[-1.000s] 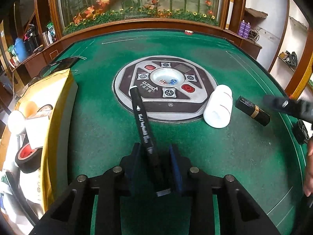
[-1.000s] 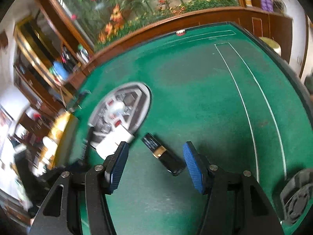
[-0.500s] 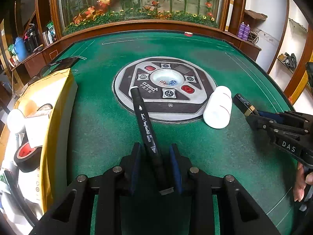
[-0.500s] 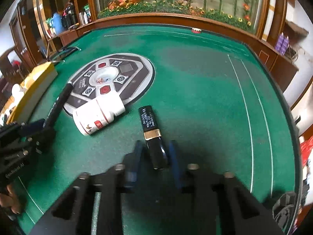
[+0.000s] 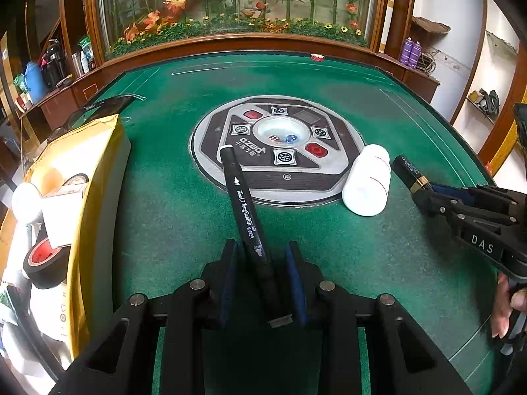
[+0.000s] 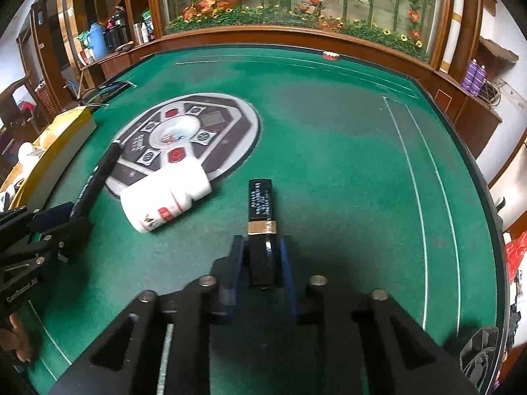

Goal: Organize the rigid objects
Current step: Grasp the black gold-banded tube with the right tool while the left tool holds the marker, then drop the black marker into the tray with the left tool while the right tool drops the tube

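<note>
The left hand-held gripper pinches the near end of a long black art marker with white lettering; the pen's body runs forward from between the blue pads and its far tip lies over the edge of the round grey and black control panel set in the green felt tabletop. The right hand-held gripper has its jaws pressed in on the base of a black lipstick tube with a gold band, which points straight ahead of it along the felt. Just left of that tube, between the two grippers, a white plastic bottle with red stripes lies on its side, partly on the panel's rim. Far left of the left gripper sits a yellow-edged open box holding a roll of black tape with a red core and white items
</note>
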Available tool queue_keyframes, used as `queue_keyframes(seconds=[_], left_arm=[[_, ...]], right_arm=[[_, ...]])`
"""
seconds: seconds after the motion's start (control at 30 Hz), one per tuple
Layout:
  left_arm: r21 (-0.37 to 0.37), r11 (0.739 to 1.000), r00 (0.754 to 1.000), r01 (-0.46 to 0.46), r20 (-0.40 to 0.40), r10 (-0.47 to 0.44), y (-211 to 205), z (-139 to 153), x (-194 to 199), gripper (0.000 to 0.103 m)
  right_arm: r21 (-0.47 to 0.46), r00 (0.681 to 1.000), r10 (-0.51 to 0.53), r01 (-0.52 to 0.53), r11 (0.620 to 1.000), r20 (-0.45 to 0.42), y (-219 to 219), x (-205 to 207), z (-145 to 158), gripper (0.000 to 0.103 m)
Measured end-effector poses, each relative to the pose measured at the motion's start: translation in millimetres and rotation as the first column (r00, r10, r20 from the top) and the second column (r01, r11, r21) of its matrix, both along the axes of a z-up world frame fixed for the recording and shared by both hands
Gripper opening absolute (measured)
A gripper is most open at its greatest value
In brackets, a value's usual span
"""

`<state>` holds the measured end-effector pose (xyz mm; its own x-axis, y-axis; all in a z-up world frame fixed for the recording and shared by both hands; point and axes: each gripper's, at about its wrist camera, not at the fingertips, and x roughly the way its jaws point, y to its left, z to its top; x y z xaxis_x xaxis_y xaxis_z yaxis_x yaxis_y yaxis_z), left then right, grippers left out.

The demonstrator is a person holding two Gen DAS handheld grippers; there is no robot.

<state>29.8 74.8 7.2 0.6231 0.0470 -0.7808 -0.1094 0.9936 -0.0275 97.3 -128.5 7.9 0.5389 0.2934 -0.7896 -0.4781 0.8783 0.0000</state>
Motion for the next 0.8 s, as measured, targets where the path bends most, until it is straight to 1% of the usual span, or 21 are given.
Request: queue_keyframes(seconds=[0.1,0.3,0.33,0.4,0.5,0.53,0.57,0.63,0.8], left_arm=[[-0.001,1.0,1.0,0.0,0.0,0.0,0,0,0,0.031],[-0.011,1.0,1.0,-0.006,0.005,0.006,1,0,-1,0.03],[-0.016,1.0,1.0,-0.009,0.005,0.009,2,1,-1,0.028],[-0.03,1.0,1.0,-0.007,0.004,0.007,2,1,-1,0.028],[-0.065,0.998,1.0,-0.003,0.0,0.003,3,2,-2,0.028],[-0.071,0.997,1.0,-0.004,-0.004,0.004,3,2,-2,0.025],[-0.077,0.997,1.0,-0.008,-0.006,0.007,4,2,-2,0.024],[-0.096,0.995,1.0,-0.01,-0.009,0.009,5,3,-2,0.024],[-0.094,0.995,1.0,-0.013,-0.011,0.012,3,2,-2,0.024]], right_arm=[[0.007,1.0,0.013,-0.013,1.0,-0.011,1,-2,1,0.016],[0.081,0.997,0.03,-0.025,0.996,-0.073,-1,-4,3,0.016],[0.092,0.997,0.027,-0.019,0.996,-0.077,-2,-4,4,0.016],[0.119,0.997,0.021,-0.011,0.993,-0.08,-6,-4,7,0.016],[0.183,0.994,0.02,0.0,0.983,-0.106,-12,-4,13,0.016],[0.201,0.993,0.021,0.002,0.98,-0.113,-13,-5,15,0.016],[0.212,0.993,0.023,0.002,0.977,-0.115,-14,-5,17,0.016],[0.235,0.994,0.024,0.002,0.972,-0.107,-16,-7,22,0.016],[0.254,0.994,0.005,0.022,0.967,-0.107,-22,-5,25,0.016]])
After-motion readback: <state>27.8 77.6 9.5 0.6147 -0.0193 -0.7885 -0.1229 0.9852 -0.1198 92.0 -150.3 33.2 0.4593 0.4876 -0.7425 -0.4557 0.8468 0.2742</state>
